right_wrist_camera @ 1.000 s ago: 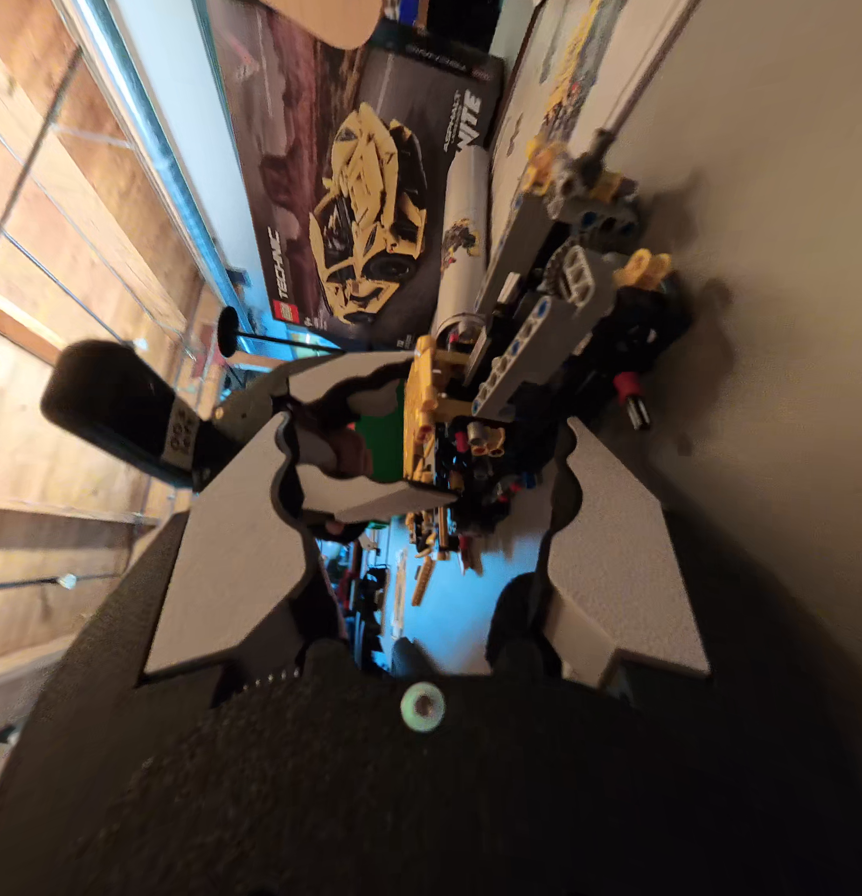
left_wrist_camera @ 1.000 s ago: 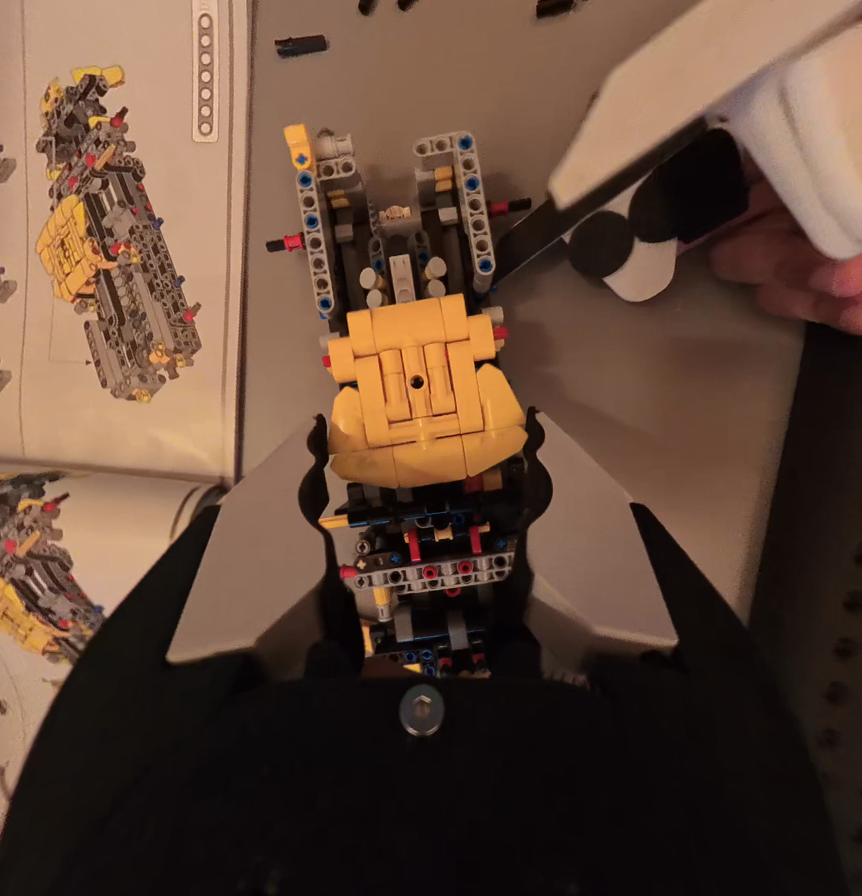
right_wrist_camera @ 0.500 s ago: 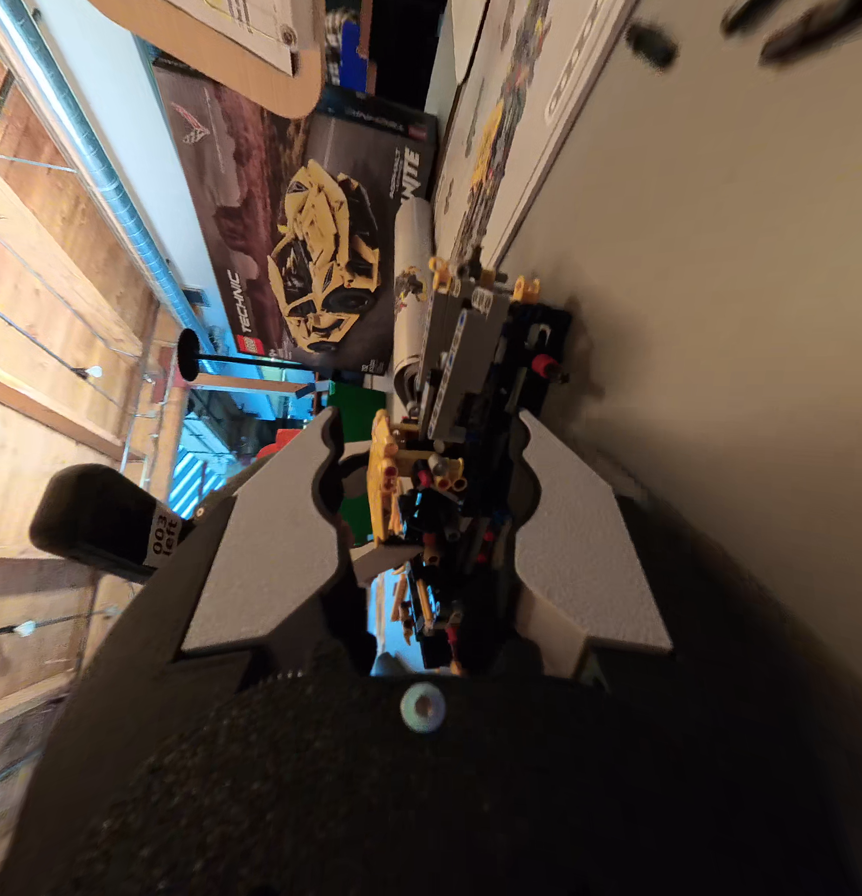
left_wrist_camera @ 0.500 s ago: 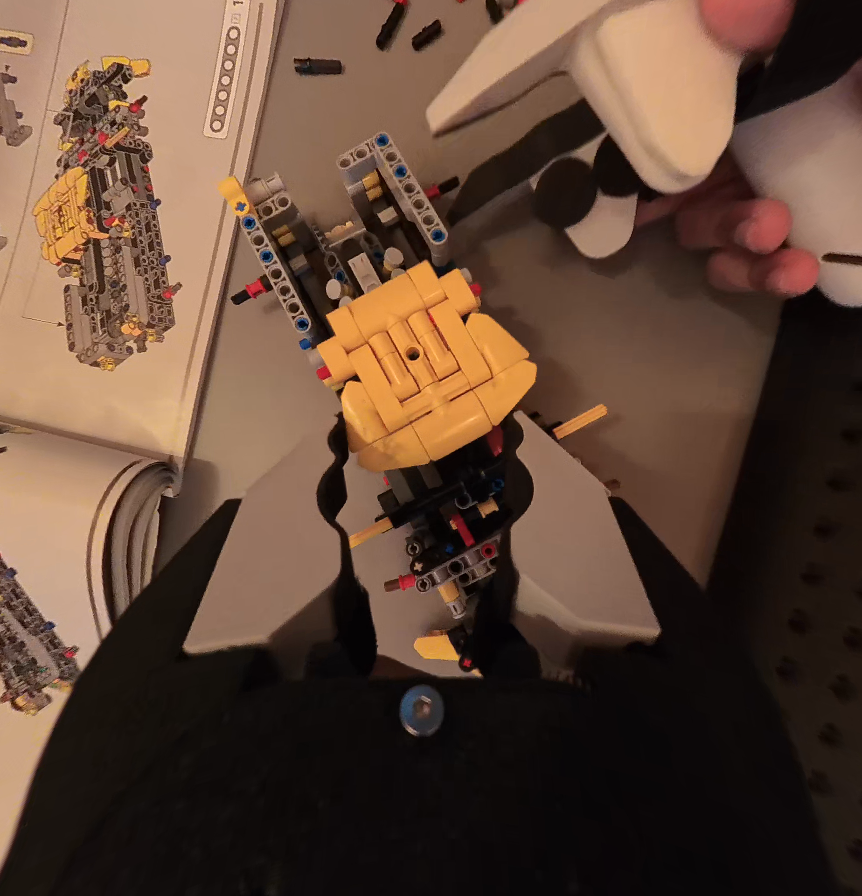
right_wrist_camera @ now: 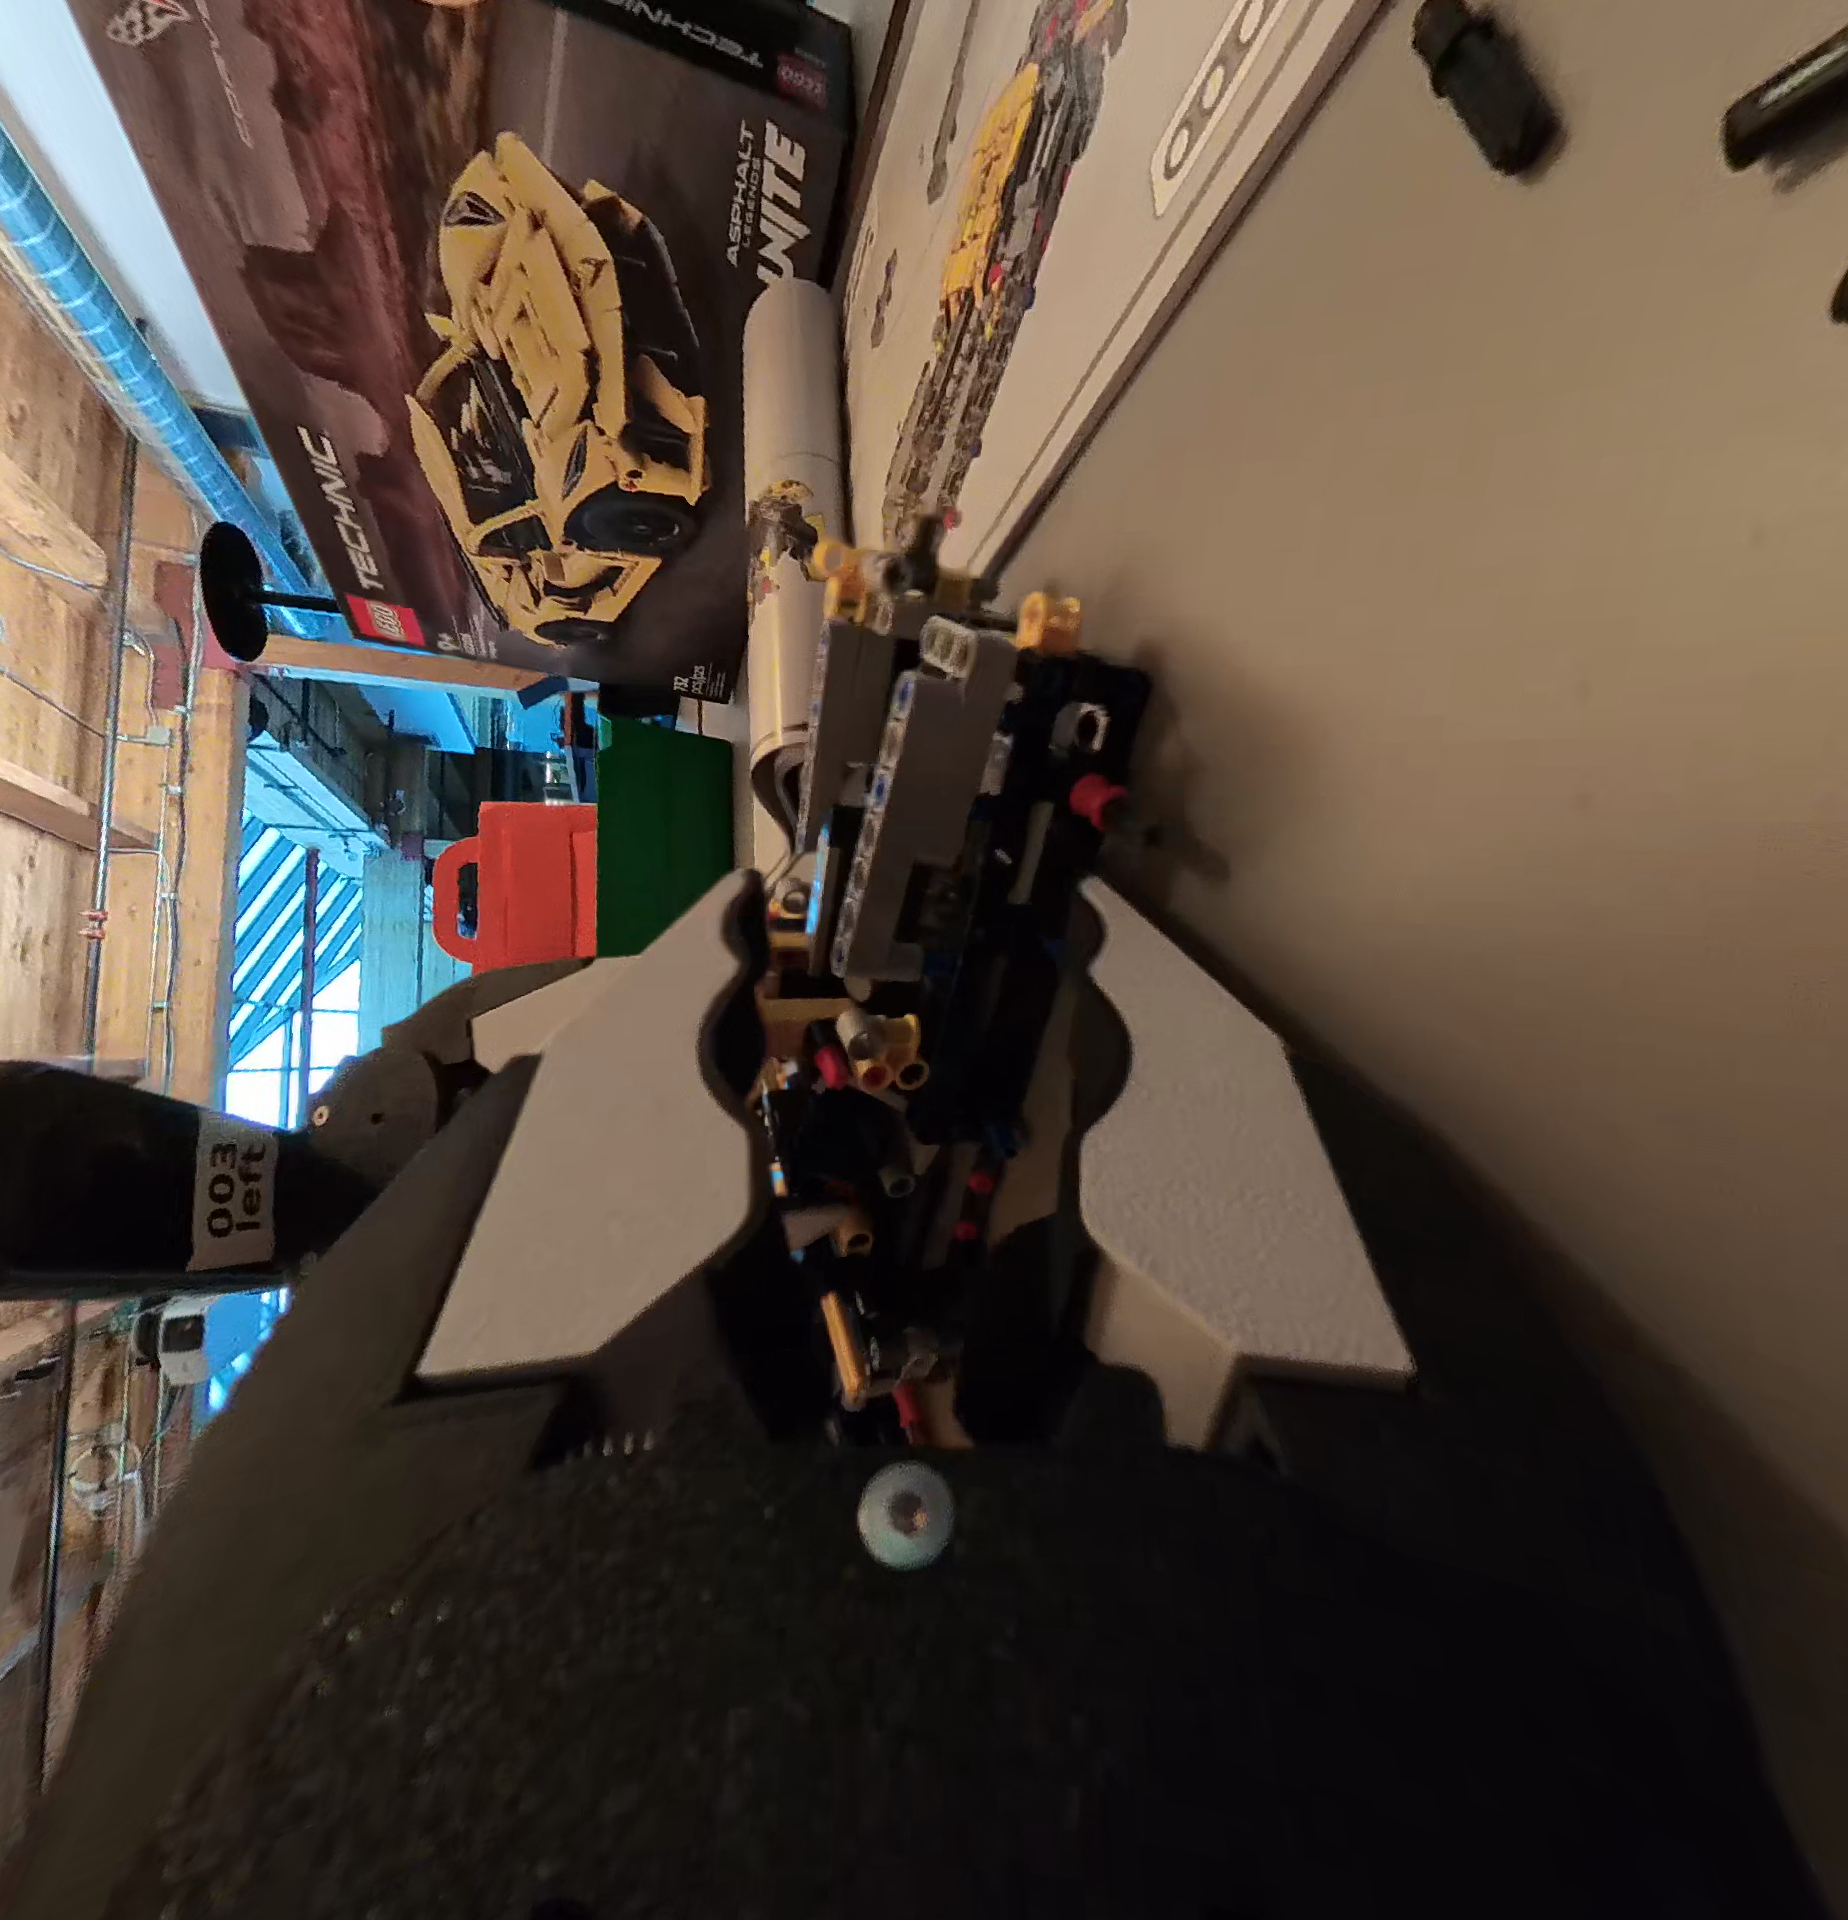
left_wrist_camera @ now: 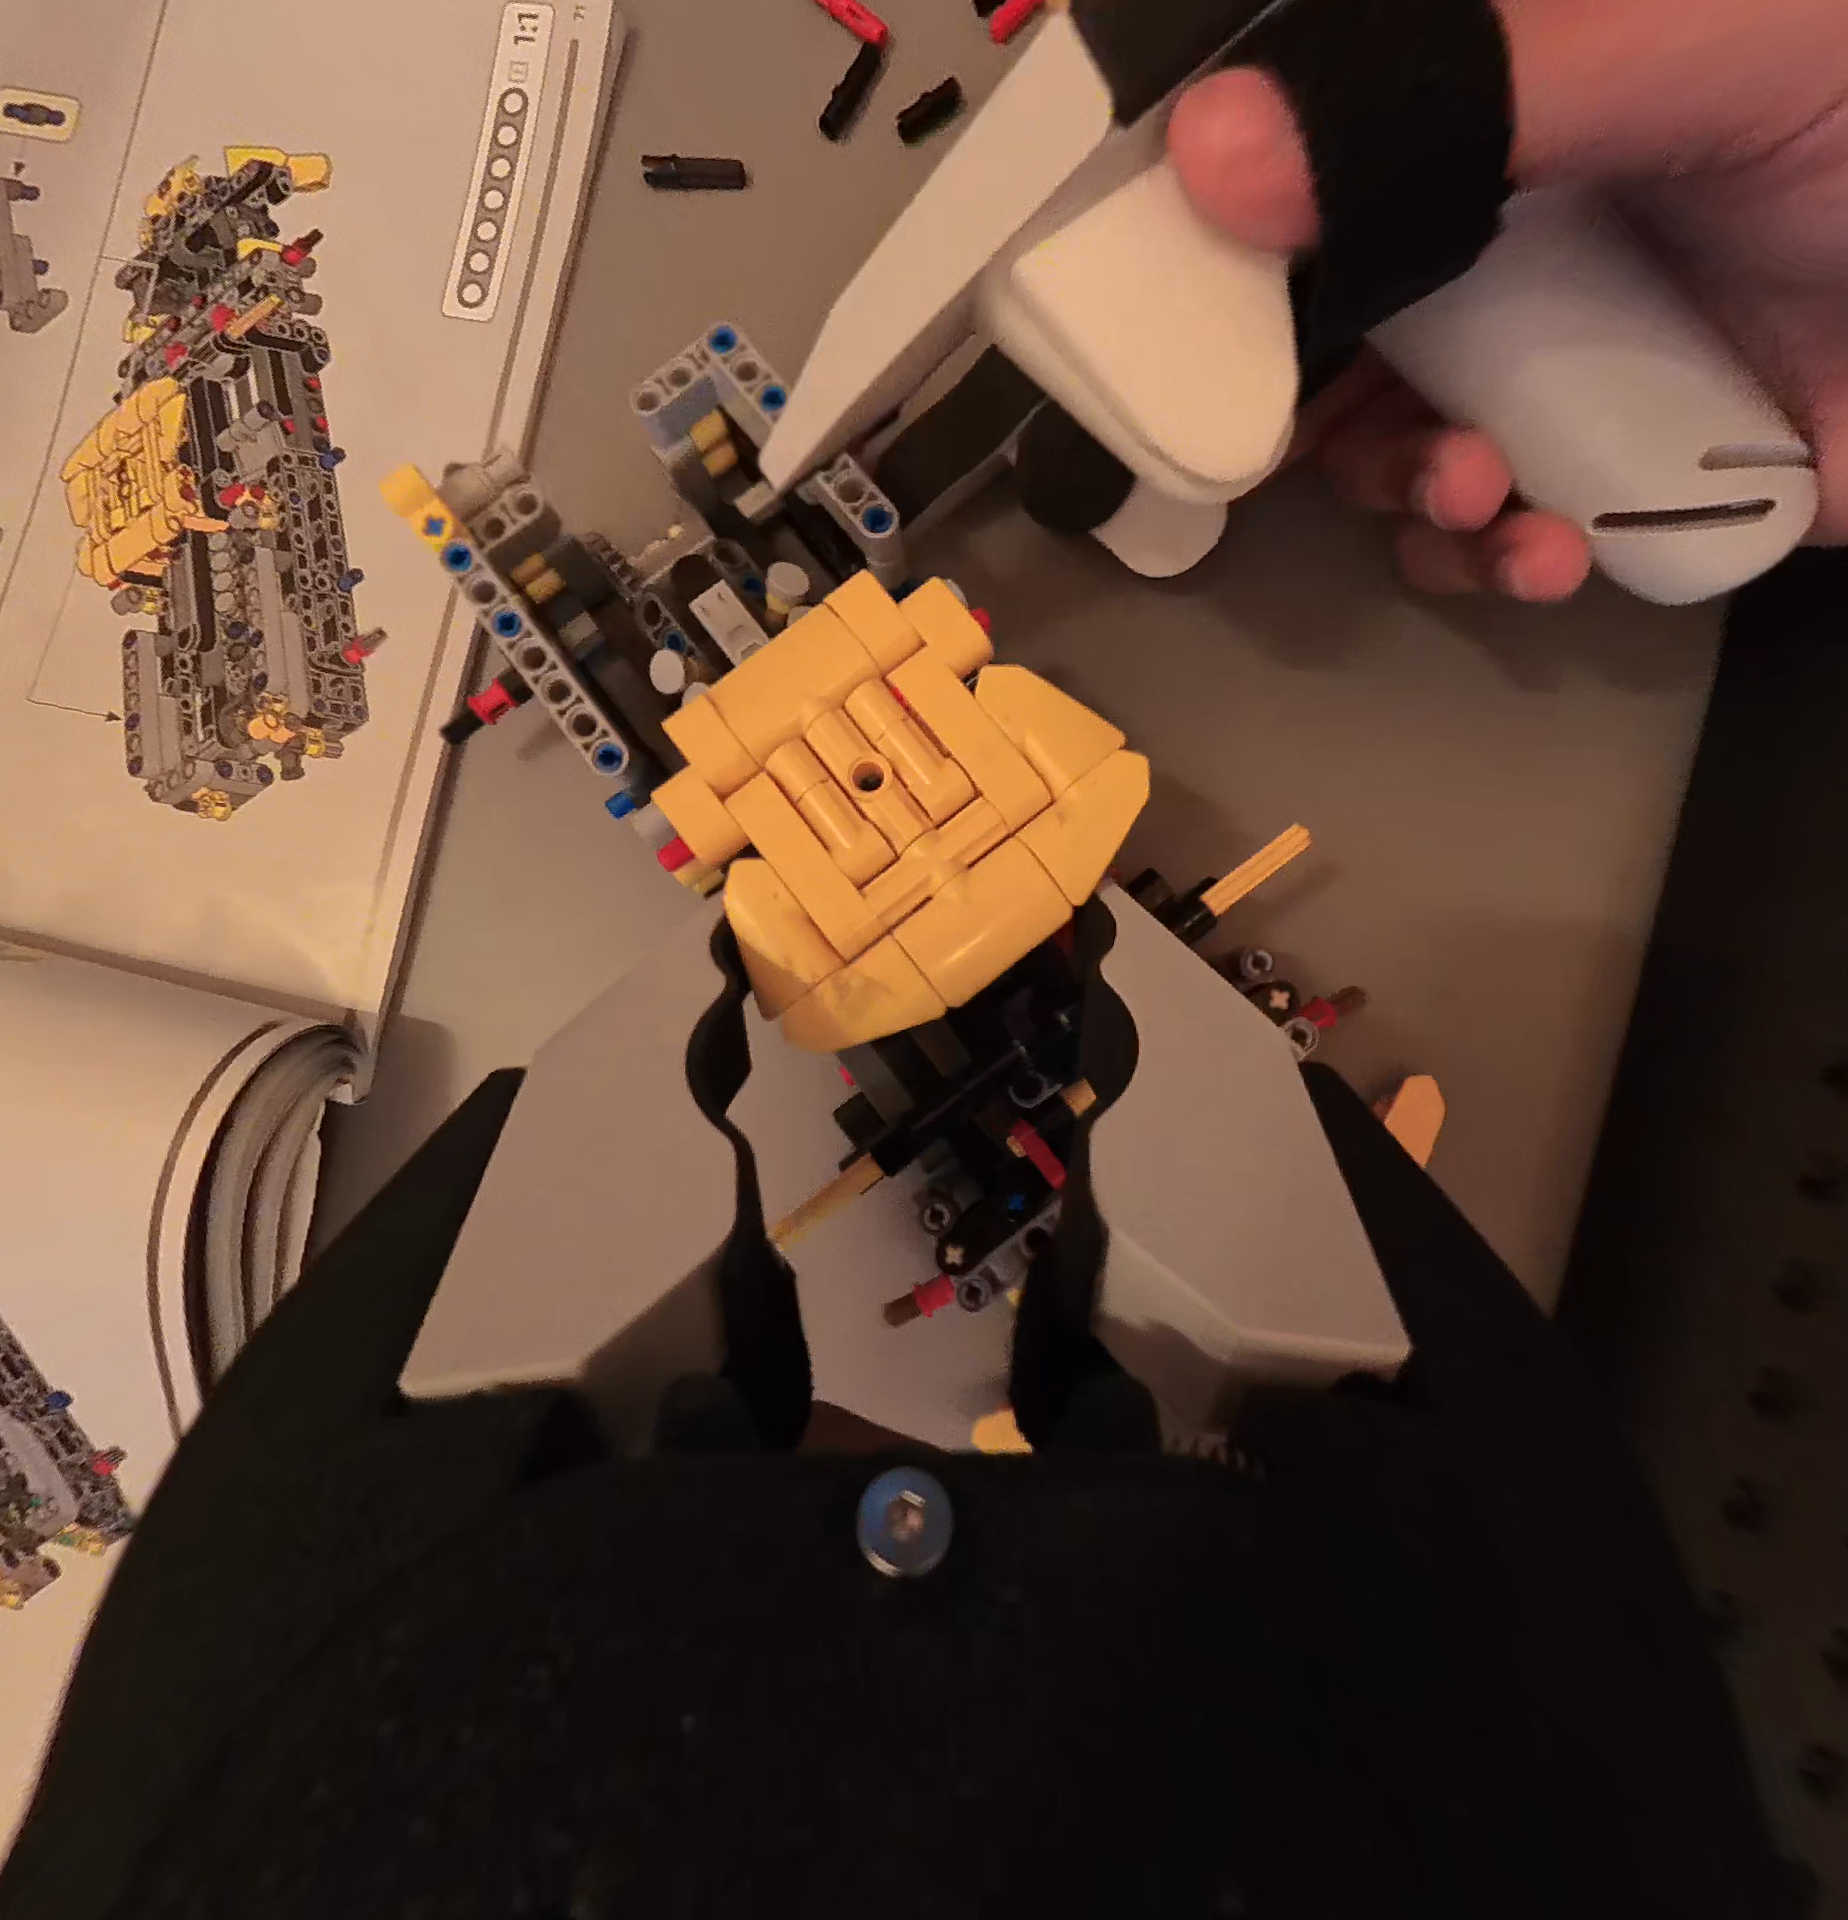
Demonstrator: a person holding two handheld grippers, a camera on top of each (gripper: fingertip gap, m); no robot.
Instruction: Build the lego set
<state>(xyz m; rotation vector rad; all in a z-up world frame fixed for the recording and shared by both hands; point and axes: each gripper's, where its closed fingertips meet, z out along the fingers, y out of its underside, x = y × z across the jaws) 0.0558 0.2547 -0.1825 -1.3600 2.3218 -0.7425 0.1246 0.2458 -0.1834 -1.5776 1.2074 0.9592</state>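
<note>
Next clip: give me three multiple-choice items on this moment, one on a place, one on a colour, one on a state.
1. In the left wrist view, where does the instruction booklet lie from the lego model? A to its left; B to its right; C beneath it.
2. The big curved block on top of the model is: A red; B yellow; C blue.
3. The booklet is: A shut; B open at a drawing of the build; C inside its box.

Answers: 1 A, the booklet fills the left side of the picture; 2 B, all its panels are yellow; 3 B, a page with the drawing faces up and other pages are rolled back.
</note>
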